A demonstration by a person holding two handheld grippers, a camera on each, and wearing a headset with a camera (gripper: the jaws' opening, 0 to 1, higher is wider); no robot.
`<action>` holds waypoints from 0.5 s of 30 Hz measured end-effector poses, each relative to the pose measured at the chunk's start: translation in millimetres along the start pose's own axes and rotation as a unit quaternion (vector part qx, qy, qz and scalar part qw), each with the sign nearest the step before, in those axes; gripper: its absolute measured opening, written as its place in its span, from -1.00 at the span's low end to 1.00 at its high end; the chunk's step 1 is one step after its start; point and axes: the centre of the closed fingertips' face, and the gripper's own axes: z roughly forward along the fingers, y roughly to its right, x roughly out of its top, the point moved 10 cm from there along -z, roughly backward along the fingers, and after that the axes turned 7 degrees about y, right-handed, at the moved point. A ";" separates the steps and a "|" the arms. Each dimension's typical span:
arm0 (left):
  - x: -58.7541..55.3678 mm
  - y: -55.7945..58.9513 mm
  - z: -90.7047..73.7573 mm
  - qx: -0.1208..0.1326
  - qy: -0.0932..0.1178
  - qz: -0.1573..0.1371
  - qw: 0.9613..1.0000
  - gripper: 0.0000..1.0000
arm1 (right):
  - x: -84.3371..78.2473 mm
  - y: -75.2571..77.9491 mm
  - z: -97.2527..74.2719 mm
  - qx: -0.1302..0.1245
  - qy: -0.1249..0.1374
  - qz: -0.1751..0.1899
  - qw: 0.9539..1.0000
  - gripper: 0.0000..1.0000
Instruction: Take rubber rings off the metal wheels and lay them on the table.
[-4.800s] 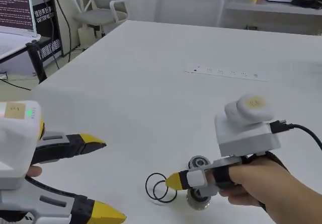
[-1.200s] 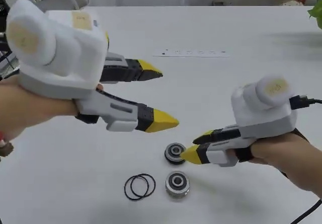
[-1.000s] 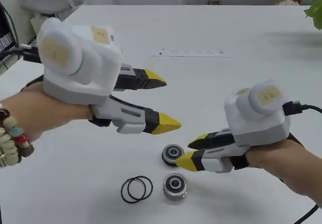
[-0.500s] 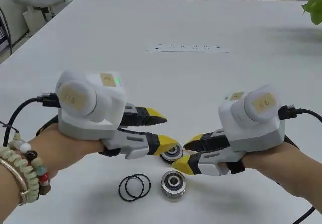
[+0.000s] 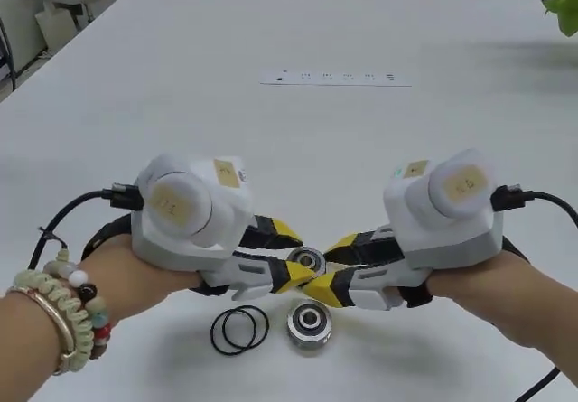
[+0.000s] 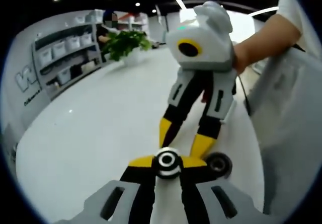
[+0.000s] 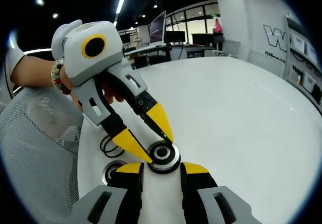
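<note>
The left gripper [image 5: 296, 256] and the right gripper [image 5: 322, 266] meet nose to nose low over the white table [image 5: 271, 140], both at the far wheel [image 5: 307, 259]. The near wheel [image 5: 309, 322] lies flat at 6 o'clock from it, apart from both grippers. Two loose rubber rings [image 5: 237, 328], overlapping, lie on the table just beside the near wheel at its 9 o'clock. A power strip [image 5: 334, 79] lies well off at 12 o'clock.

From the head view the four yellow tips crowd the far wheel and their contact is hard to read. The left gripper view settles it for its own tongs: the tips press on the wheel's two sides, clamped on it. The right gripper view confirms this from the opposite side, with the left tips on the wheel's rim at about 8 and 12 o'clock. The right tongs stand parted with the wheel's near edge in their mouth, but I cannot tell whether they grip it. The gripper views also show room the head view lacks: a potted plant [image 6: 123, 40] and a monitor [image 7: 158, 27].

Half a second ago the left gripper's upper tip stood clear of the far wheel. About a second ago both grippers were raised, the left well above the table. The wheels and rings keep the same arrangement throughout.
</note>
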 end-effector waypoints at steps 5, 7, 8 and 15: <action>-1.5 1.2 -0.8 0.000 -0.005 -0.004 1.000 -0.71 | 0.6 0.6 -0.2 -0.002 0.001 -0.004 1.000 -0.48; -2.5 1.2 -1.6 0.003 -0.001 -0.016 1.000 -0.71 | 1.0 0.4 0.0 -0.002 0.001 -0.008 1.000 -0.49; -2.9 1.1 -2.2 0.004 0.001 -0.022 1.000 -0.71 | 1.3 0.2 0.1 -0.002 0.002 -0.011 1.000 -0.50; -4.3 1.4 -1.9 0.006 0.004 -0.026 1.000 -0.71 | 2.1 0.4 0.0 -0.002 0.000 -0.026 1.000 -0.53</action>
